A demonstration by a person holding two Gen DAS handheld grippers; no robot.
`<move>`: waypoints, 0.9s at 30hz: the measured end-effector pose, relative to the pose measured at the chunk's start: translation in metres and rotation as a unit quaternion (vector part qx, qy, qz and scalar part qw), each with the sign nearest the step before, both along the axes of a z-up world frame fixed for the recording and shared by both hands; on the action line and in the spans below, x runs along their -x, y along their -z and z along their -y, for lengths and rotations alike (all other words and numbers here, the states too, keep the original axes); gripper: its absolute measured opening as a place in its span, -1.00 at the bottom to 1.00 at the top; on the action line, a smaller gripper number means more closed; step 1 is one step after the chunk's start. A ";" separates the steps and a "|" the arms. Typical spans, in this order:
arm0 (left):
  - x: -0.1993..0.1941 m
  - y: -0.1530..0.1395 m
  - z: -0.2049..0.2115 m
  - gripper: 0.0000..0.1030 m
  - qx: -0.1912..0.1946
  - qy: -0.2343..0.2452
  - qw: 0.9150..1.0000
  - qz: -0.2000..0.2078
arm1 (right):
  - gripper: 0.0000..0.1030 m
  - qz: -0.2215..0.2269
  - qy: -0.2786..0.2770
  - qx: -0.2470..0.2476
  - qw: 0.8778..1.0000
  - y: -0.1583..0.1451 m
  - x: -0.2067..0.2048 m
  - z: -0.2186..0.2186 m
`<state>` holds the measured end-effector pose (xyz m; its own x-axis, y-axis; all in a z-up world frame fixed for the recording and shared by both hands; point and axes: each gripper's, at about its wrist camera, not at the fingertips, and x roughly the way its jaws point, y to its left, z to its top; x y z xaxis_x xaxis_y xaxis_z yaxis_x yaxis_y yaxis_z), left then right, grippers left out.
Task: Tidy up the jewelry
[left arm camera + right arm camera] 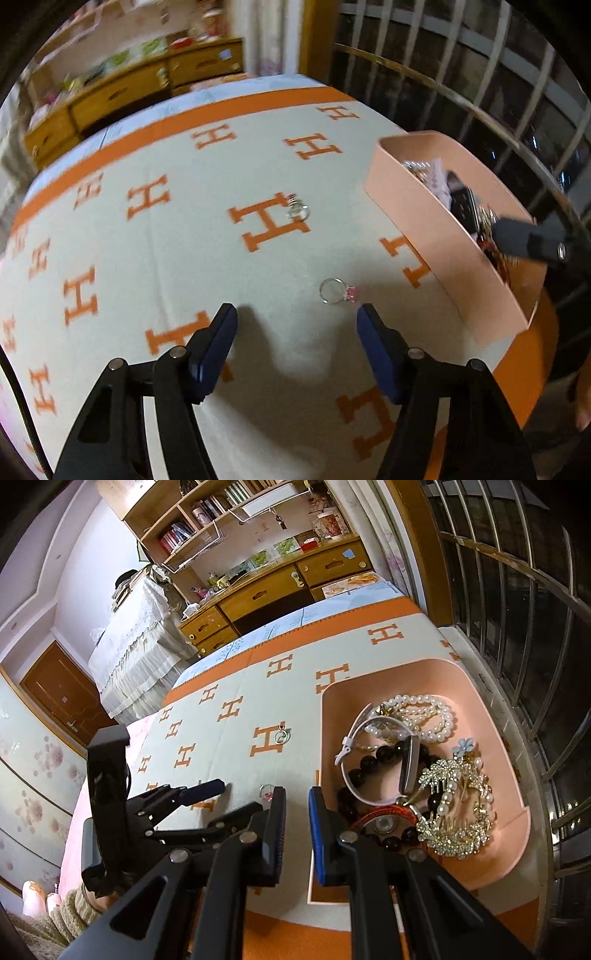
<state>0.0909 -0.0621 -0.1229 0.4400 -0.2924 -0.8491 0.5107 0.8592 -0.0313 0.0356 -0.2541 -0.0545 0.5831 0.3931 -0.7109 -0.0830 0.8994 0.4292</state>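
A silver ring with a pink stone (338, 291) lies on the orange-and-cream H-pattern blanket (155, 258), just ahead of my open, empty left gripper (297, 317). It also shows in the right wrist view (266, 791), partly hidden by my finger. A second ring with a clear stone (297, 209) lies farther out on an orange H (282, 735). A pink tray (424, 225) at the right holds pearls (424, 716), a white-strap watch, black beads and a rhinestone piece (458, 808). My right gripper (297, 797) hovers at the tray's near left corner, jaws slightly apart and empty.
The blanket's right edge runs along a barred window (517, 627). Wooden drawers and shelves (273, 587) stand beyond the far end. The left gripper (199, 794) shows at the left of the right wrist view, low over the blanket.
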 end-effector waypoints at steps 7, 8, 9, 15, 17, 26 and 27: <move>-0.009 -0.001 0.014 0.05 -0.039 0.055 0.997 0.028 | -0.75 0.001 -0.007 -0.002 1.000 -0.001 -0.003 -0.004; -0.011 -0.001 0.015 -0.01 -0.038 0.061 0.997 0.028 | -0.75 0.000 -0.006 -0.001 1.000 -0.001 -0.003 -0.004; -0.013 -0.001 0.015 -0.02 -0.035 0.067 0.997 0.027 | -0.75 0.000 -0.005 -0.002 1.000 -0.001 -0.003 -0.003; -0.022 0.001 0.009 -0.21 0.001 0.082 0.997 0.007 | -0.75 0.000 0.000 -0.004 1.000 0.000 -0.005 -0.001; -0.021 0.002 0.009 -0.21 0.006 0.084 0.996 0.011 | -0.75 -0.001 -0.002 -0.005 1.000 0.000 -0.005 -0.001; -0.023 0.002 0.016 -0.46 0.003 0.116 0.993 0.017 | -0.75 0.001 -0.009 0.000 1.000 -0.002 -0.004 -0.007; -0.023 0.001 0.017 -0.55 0.003 0.120 0.993 0.018 | -0.75 -0.001 -0.008 0.000 1.000 -0.002 -0.004 -0.007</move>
